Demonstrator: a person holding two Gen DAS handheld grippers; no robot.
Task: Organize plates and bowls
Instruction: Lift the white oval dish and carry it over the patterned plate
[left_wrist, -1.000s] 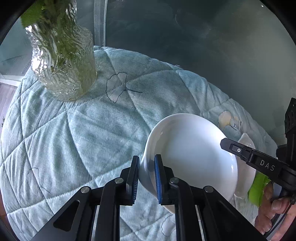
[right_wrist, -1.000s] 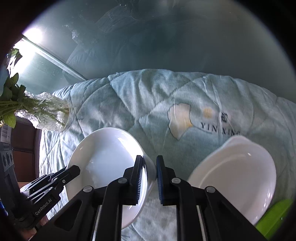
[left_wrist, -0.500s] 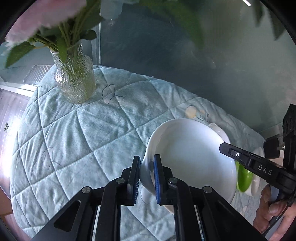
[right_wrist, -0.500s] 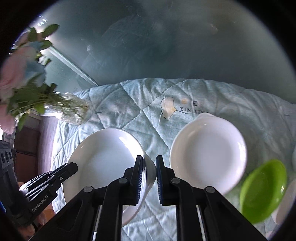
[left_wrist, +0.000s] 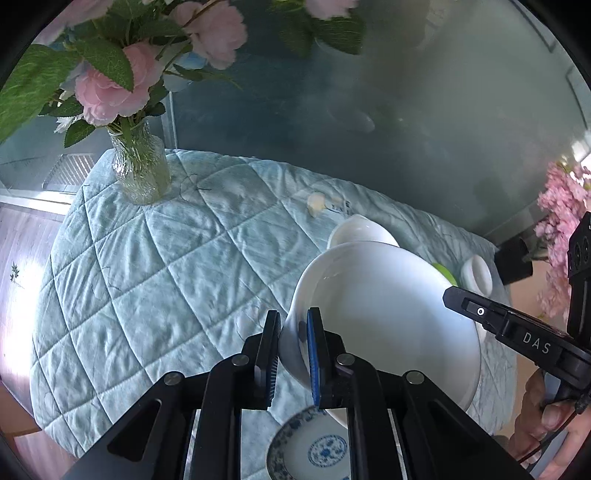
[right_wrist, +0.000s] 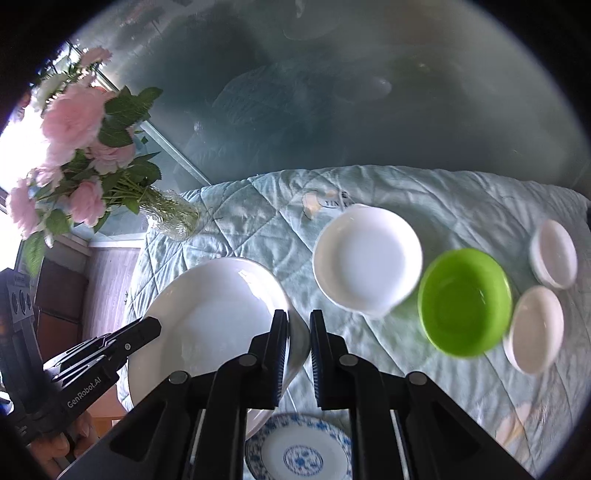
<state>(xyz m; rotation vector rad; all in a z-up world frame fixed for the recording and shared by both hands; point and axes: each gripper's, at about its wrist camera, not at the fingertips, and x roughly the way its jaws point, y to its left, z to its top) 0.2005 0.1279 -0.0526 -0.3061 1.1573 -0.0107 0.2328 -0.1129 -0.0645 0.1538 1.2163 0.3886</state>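
The large white ceramic bowl (left_wrist: 384, 325), clamped at opposite rims by the left gripper (left_wrist: 291, 354) and the right gripper (right_wrist: 298, 354), is being carried, likely for careful stacking.

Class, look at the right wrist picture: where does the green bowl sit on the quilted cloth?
The green bowl sits right of centre on the quilted cloth, between the white plate to its left and two small white dishes to its right.

White bowl (right_wrist: 210, 317), green bowl (right_wrist: 463, 301)
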